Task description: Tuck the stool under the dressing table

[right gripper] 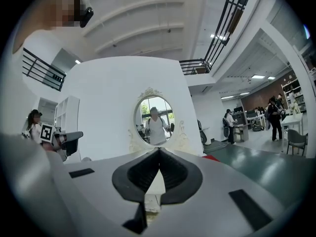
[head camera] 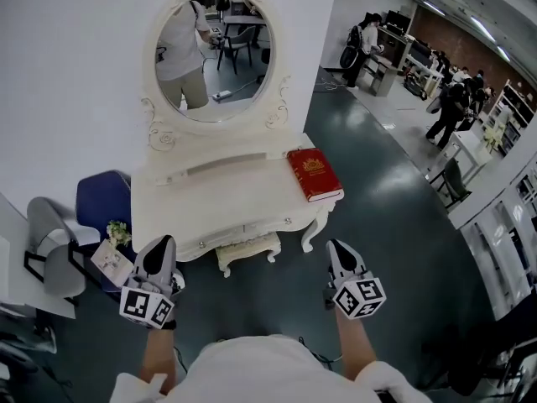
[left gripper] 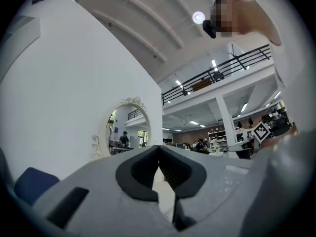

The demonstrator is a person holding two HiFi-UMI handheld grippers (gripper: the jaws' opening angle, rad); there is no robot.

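Both jaws closed, nothing in them. Left gripper [head camera: 159, 243] and right gripper [head camera: 338, 247] sit in front of the counter [head camera: 218, 196], apart from it. Stool [head camera: 248, 250]: cream, carved curved legs, tucked under the counter's front edge, mostly hidden. Counter is glossy cream with an oval scroll-framed mirror [head camera: 214, 53]. 1 red hardback book [head camera: 314, 175] lies at its right end. Blue chair [head camera: 102, 198] stands just beside its left end.

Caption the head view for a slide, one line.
Stool sits under the white dressing table, red book on top; left gripper and right gripper hover shut and empty in front.
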